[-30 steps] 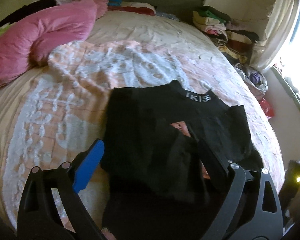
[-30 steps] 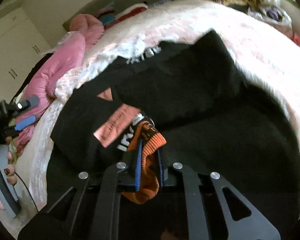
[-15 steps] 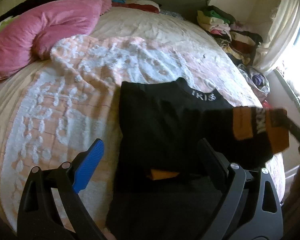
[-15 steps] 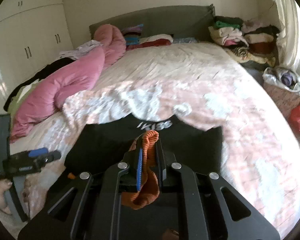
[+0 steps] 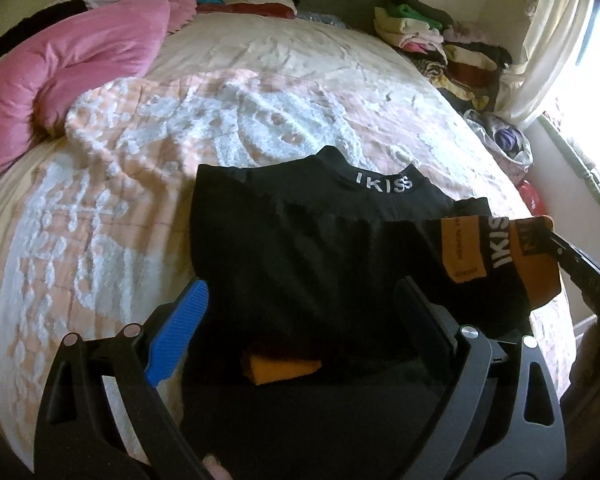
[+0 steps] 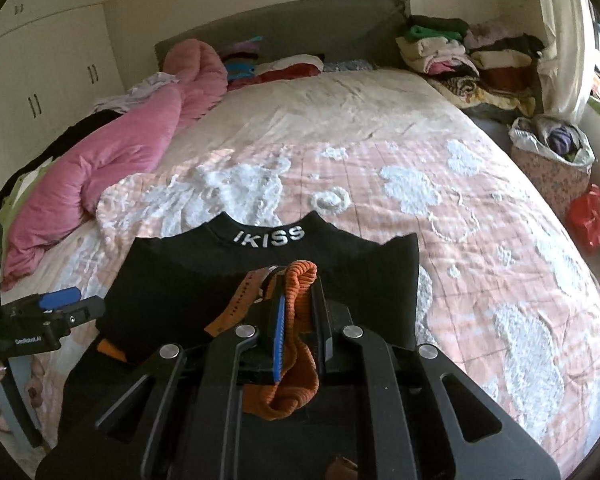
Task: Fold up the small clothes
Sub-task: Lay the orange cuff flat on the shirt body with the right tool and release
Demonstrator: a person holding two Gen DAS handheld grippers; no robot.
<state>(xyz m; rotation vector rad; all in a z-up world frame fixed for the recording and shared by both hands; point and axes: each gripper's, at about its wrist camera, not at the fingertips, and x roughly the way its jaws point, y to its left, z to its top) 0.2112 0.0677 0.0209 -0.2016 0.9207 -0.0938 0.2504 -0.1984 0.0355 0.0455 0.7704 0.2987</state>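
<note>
Nearest to the right wrist camera, low in the middle of the frame, the right gripper (image 6: 298, 320) is clamped on the orange ribbed cuff (image 6: 296, 344) of a sleeve; the cuff bulges out above and below the closed fingers. That sleeve belongs to a black top (image 6: 204, 284), which lies on the bedspread (image 6: 440, 216) in the lower centre of both views, its collar printed IKISS and pointing toward the headboard. In the left wrist view the held sleeve (image 5: 500, 256) stretches across to the right edge of the frame, showing orange and black bands with white lettering, and the right gripper's dark arm meets it there. A second orange cuff (image 5: 280, 368) pokes out from under the folded black cloth at lower centre.

The left gripper (image 5: 296, 312) sits low in its own view with its fingers wide apart, a blue pad (image 5: 178, 336) on one side, gripping nothing and hovering over the near edge of the top. It shows again at the left edge of the right wrist view.

Farther off, a pink quilt (image 6: 112, 160) is heaped at the upper left, folded laundry (image 6: 460, 56) is stacked at the upper right beside the headboard (image 6: 284, 24), and a bag (image 6: 552, 160) stands beside the bed on the right.
</note>
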